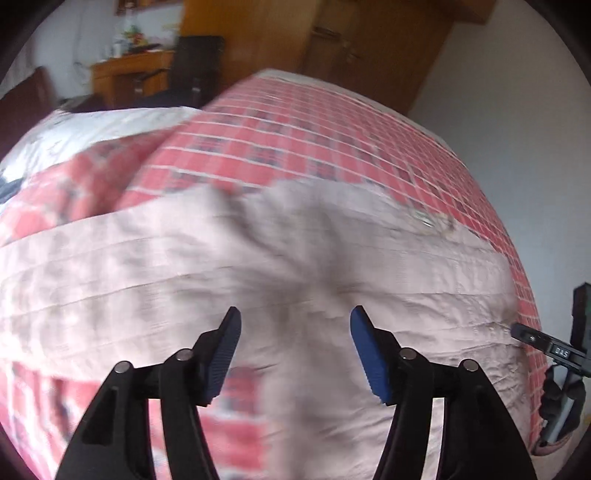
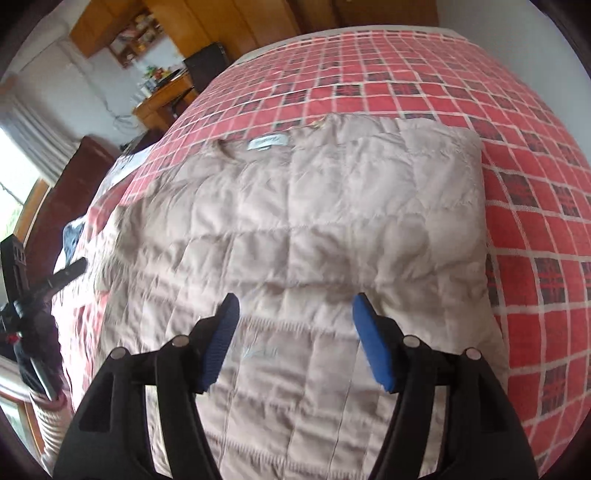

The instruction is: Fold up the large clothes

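Note:
A large beige quilted jacket (image 2: 314, 229) lies spread on a bed, collar and white label (image 2: 269, 141) at the far end. Its right side looks folded in, with a straight edge there. In the left wrist view the same jacket (image 1: 258, 266) appears blurred, with a zipper pull (image 1: 424, 219) near its right edge. My left gripper (image 1: 295, 325) hovers open above the jacket, nothing between its blue pads. My right gripper (image 2: 293, 314) is also open over the jacket's lower middle, holding nothing. Each gripper shows at the other view's edge: the right gripper (image 1: 543, 341), the left gripper (image 2: 55, 280).
The bed is covered by a red checked blanket (image 2: 517, 177). A white and red duvet (image 1: 92, 147) is bunched at the far left. A wooden desk (image 2: 162, 99), a dark chair (image 1: 199, 66) and wooden wardrobes (image 1: 332, 33) stand beyond the bed.

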The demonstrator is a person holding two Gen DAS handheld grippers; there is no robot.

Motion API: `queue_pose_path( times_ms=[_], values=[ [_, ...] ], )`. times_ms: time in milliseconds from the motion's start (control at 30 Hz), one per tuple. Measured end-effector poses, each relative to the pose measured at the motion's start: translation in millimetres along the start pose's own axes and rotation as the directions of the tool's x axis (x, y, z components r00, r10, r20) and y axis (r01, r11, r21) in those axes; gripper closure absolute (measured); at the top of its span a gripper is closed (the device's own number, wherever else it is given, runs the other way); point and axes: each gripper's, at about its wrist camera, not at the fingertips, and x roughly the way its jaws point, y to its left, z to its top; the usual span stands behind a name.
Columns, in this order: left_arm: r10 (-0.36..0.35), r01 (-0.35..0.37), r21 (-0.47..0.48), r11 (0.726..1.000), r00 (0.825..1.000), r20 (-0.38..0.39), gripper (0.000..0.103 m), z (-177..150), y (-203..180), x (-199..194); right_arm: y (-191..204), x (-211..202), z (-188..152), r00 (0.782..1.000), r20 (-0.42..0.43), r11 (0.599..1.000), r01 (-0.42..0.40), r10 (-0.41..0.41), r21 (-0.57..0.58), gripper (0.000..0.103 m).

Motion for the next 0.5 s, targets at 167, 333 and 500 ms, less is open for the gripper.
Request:
queue_pose_path(
  times_ms=[167, 333, 500],
  values=[
    [0.211, -0.206, -0.275, 0.939, 0.977, -0.013, 0.038, -34, 127, -48, 11, 3, -15, 0.999, -0.03, 0.998, -0.043, 0.042, -0.036, 0.039],
    [0.242, -0.229, -0.491, 0.84, 0.969, -0.038, 0.038, -65, 220, -67, 23, 14, -18, 0.997, -0.041, 0.996, -0.064, 0.062, -0.057, 0.039],
    [0.138, -0.078, -0.607, 0.791, 0.989, 0.052, 0.039, -64, 264, -57, 29, 22, -20, 0.996, -0.056, 0.996, -0.067, 0.064, -0.053, 0.039]
  ],
)
